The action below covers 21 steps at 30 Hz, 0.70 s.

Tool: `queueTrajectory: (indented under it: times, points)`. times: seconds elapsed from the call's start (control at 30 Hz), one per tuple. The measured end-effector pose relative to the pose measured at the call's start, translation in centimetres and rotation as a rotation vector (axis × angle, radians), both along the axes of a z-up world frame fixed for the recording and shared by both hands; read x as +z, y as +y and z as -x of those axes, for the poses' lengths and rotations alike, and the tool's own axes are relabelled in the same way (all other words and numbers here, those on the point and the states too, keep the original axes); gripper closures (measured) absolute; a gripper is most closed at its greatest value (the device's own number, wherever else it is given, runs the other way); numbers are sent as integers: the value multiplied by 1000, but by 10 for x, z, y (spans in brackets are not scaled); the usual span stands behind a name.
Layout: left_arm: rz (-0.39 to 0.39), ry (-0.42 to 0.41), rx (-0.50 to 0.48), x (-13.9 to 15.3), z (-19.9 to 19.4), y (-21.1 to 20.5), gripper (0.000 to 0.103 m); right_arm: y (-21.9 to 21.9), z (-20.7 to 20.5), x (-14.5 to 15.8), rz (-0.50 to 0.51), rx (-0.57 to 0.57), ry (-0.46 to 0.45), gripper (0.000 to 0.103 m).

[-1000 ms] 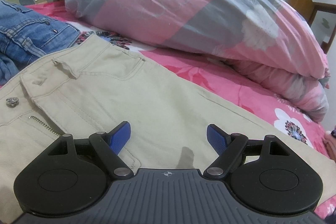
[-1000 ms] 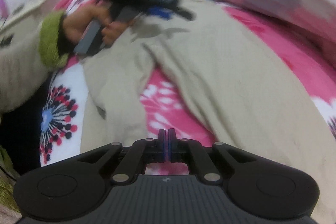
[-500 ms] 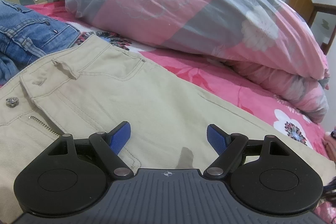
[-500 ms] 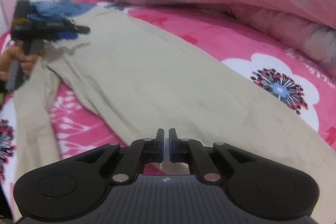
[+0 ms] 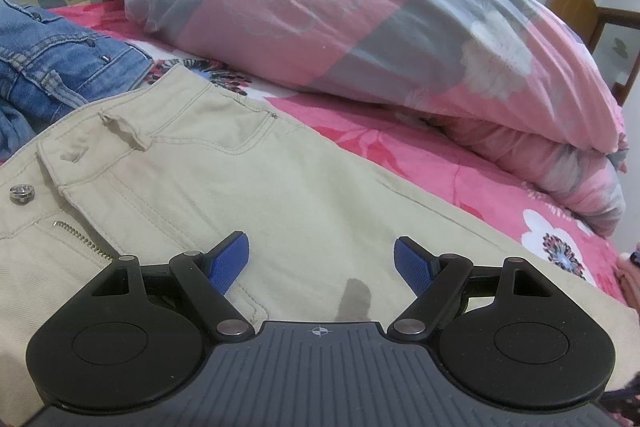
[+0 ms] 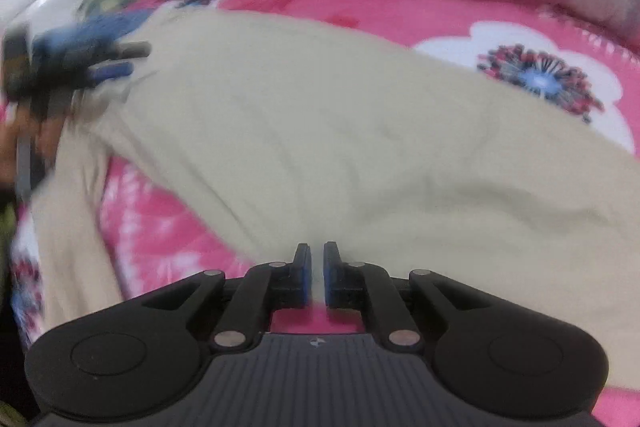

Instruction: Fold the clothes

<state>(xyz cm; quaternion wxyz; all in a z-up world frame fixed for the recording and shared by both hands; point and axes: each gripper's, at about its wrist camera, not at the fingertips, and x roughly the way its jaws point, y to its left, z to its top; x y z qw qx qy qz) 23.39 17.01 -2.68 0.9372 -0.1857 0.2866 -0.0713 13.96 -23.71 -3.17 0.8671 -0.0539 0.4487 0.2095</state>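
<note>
1. Left wrist view: blue denim jeans (image 5: 60, 63) lie bunched at the far left on the bed's pink floral sheet (image 5: 460, 179). Beside them, the beige cotton twill trousers (image 5: 248, 179) lie spread flat, waistband leftward, with a metal button (image 5: 22, 194) and an open zip.
2. The left tongs (image 5: 321, 263) hover over the trousers' hip, blue pads (image 5: 230, 263) spread wide, gripping nothing.
3. Behind lies a rolled pink-and-grey floral quilt (image 5: 360, 15).
4. Right wrist view, blurred: the trouser legs (image 6: 360, 155) fork apart over the sheet. The right tongs (image 6: 316, 275) are nearly together with a slim gap; whether cloth sits between them I cannot tell.
5. Handling, as I judge it: the twill is soft, limp, moderately heavy and not slippery. The waistband and hems are thick, so they are the surest places to pinch.
6. No brand, label or writing is legible.
</note>
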Motion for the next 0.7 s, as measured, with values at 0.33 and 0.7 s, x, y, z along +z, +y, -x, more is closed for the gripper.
queueTrajectory:
  times: [0.33, 0.7]
  points:
    - [74, -13, 12, 0, 3, 11, 22, 71, -25, 34, 48, 152, -113, 95]
    - [223, -22, 78, 2, 4, 48, 22, 111, -13, 27, 78, 323, -151, 95]
